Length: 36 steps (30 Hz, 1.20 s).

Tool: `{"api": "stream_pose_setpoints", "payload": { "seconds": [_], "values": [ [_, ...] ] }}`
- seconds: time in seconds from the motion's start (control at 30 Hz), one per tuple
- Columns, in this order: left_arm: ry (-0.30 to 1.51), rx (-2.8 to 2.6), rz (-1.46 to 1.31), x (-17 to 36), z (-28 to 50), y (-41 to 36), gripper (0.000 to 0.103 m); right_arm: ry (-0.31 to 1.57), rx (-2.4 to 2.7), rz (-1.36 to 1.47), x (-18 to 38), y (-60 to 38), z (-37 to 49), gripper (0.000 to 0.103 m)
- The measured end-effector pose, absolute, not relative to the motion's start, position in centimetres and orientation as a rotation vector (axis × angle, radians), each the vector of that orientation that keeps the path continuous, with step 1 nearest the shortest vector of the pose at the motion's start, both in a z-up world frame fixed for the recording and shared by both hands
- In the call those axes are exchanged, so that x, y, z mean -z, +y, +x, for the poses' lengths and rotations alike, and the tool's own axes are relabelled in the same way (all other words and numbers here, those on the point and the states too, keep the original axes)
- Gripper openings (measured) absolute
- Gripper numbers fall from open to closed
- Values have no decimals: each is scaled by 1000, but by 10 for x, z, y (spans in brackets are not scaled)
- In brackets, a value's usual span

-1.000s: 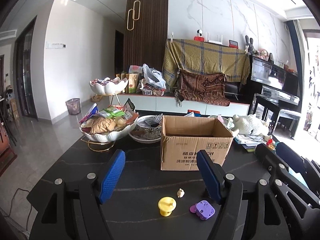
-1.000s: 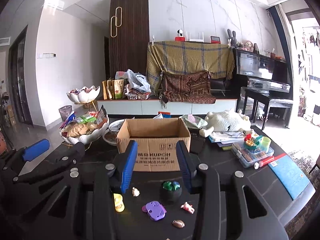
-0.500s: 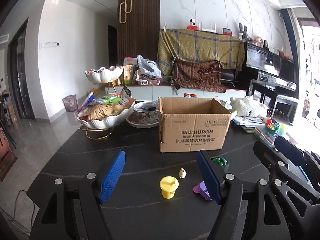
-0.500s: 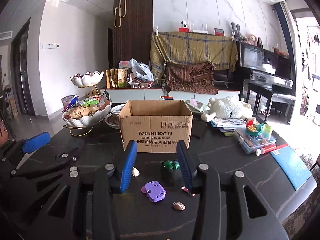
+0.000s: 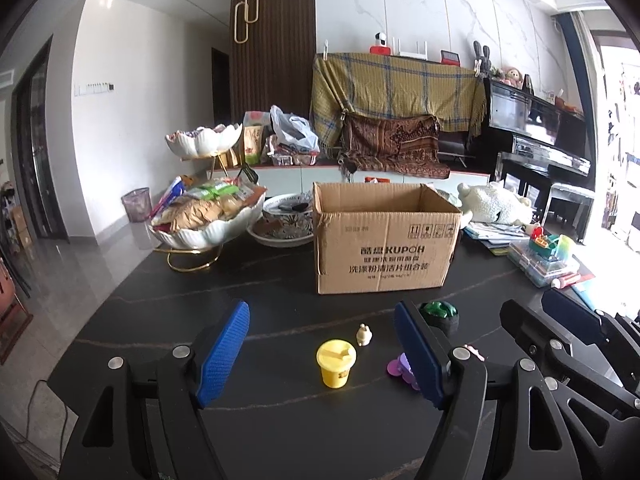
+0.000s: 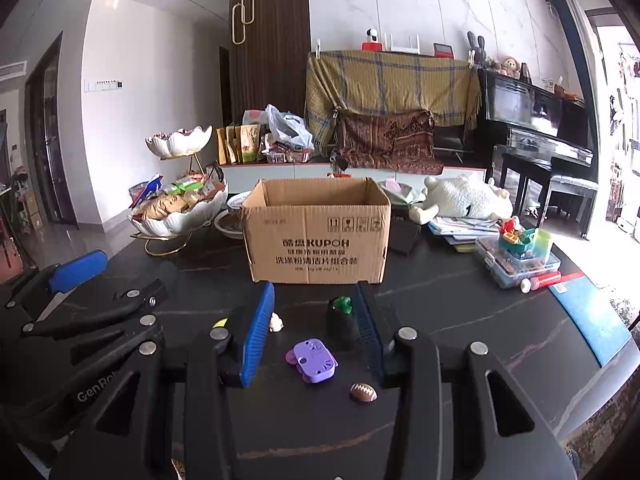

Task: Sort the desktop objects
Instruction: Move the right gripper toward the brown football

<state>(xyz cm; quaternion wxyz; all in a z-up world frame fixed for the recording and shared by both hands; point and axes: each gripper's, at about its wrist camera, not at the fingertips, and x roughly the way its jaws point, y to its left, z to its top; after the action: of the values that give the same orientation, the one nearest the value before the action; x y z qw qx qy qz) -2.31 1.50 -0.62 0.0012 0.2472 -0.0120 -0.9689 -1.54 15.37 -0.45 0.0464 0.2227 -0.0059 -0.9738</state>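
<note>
An open cardboard box (image 5: 386, 236) (image 6: 318, 230) stands mid-table. In front of it lie a yellow tub (image 5: 336, 363), a small cream figure (image 5: 363, 334) (image 6: 275, 322), a purple toy (image 6: 313, 361) (image 5: 396, 366), a black pot with a green top (image 5: 439, 314) (image 6: 341, 322), a tiny pink piece (image 5: 474, 351) and a mini football (image 6: 363, 392). My left gripper (image 5: 326, 354) is open, with the yellow tub between its fingers. My right gripper (image 6: 314, 330) is open above the purple toy, its right finger close to the black pot.
A tiered white bowl of snacks (image 5: 208, 220) and a patterned bowl (image 5: 286, 222) stand at the back left. A plush sheep (image 6: 466, 200), papers, a clear box of small toys (image 6: 518, 258) and a blue book (image 6: 592, 318) lie on the right.
Both grippers have lowered toward the table; the small objects and box now sit higher in each view. Both stay open.
</note>
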Motion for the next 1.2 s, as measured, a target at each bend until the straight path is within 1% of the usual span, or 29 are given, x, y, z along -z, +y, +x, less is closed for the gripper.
{"api": "stream_pose_setpoints", "payload": {
  "seconds": [0.17,0.37,0.57,0.87,1.03,1.2],
  "values": [
    [-55,3026,805,21,-24,15,72,-33,2931,767,18,155,-21,38],
    [-25,3018,945,36,-32,11,73,-6,2912,806,32,154,-22,38],
    [-98,3003,939,47,-28,16,73,17,2909,844,46,153,-21,38],
    [-70,2988,1028,63,-33,17,73,23,2890,897,59,155,-22,38],
    [-57,2982,1049,76,-32,21,73,-23,2870,929,73,162,-23,38],
    [-93,2962,1088,91,-36,27,73,-45,2845,988,88,167,-27,38]
  ]
}}
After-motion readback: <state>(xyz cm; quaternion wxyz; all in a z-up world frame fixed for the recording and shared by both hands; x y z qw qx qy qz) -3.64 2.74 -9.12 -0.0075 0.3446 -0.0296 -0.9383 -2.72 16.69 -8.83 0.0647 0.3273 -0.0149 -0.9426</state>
